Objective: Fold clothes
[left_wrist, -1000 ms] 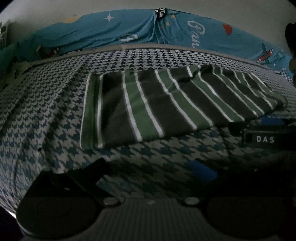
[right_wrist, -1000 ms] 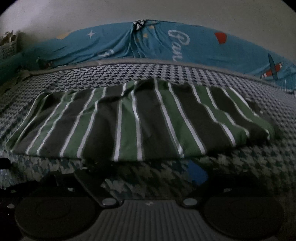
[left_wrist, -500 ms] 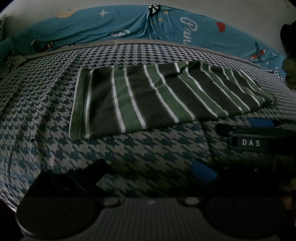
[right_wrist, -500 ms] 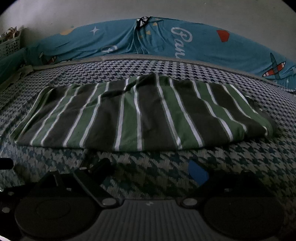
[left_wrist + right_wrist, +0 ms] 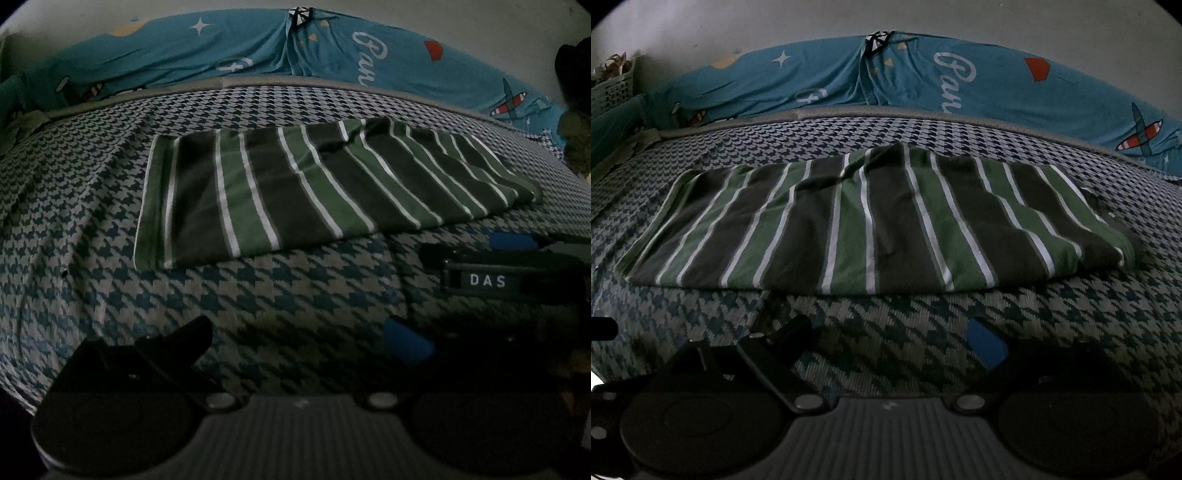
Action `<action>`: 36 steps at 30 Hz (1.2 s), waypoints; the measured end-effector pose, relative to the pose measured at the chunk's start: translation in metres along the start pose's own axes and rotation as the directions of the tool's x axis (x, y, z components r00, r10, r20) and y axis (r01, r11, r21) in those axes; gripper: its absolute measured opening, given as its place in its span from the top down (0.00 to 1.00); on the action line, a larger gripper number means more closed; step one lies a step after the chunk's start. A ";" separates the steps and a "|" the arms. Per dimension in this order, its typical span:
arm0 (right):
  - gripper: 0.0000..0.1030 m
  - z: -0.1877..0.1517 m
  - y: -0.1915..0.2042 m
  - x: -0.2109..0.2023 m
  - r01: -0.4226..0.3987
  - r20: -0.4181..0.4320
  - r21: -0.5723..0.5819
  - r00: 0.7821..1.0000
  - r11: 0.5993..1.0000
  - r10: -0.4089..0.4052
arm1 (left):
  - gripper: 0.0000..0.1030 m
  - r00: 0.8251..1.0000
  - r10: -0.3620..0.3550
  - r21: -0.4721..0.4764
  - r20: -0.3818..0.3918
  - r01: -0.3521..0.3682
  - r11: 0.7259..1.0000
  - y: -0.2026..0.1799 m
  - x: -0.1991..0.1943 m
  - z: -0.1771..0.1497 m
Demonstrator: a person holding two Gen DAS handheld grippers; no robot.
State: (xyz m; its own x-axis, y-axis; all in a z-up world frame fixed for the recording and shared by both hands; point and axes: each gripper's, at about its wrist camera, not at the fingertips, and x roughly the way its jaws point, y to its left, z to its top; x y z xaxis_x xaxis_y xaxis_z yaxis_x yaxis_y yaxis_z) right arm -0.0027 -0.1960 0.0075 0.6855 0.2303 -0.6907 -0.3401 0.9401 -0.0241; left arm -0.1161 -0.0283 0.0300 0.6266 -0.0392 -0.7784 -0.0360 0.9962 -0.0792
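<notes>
**Garment laid flat, both grippers backed off**

Little change is noted over the last second — in the left wrist view the striped garment is framed slightly differently, no more. It is left lying folded into a long band on the houndstooth bedspread, untouched. The left gripper and right gripper are held wide open and empty, just short of the garment's near edge. A further fold is judged pending. Beyond the garment, a blue printed sheet is draped along a pale wall. Lighting is dim.

Dim, murky fisheye views, shadowed foreground, edges bowed and vignetted.
</notes>
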 end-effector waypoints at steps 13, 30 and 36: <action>0.10 -0.003 -0.006 -0.003 -0.019 -0.002 -0.002 1.000 1.000 0.019 | 0.00 1.000 0.002 0.014 -0.006 -0.002 1.000 -0.004 -0.006 0.002; 0.10 -0.009 -0.014 -0.011 -0.036 0.009 0.040 0.999 0.999 0.036 | 0.00 1.000 -0.004 0.041 -0.009 0.005 0.999 -0.014 -0.014 0.001; 0.11 -0.010 -0.016 -0.013 -0.035 0.013 0.049 0.999 0.998 0.034 | 0.00 1.000 -0.010 0.044 -0.009 0.010 0.999 -0.018 -0.013 -0.002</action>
State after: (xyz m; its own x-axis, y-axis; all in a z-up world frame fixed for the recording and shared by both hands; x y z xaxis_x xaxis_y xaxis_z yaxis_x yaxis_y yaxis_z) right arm -0.0124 -0.2160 0.0095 0.6819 0.2658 -0.6814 -0.3322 0.9425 0.0352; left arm -0.1253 -0.0463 0.0401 0.6199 -0.0496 -0.7831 0.0043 0.9982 -0.0599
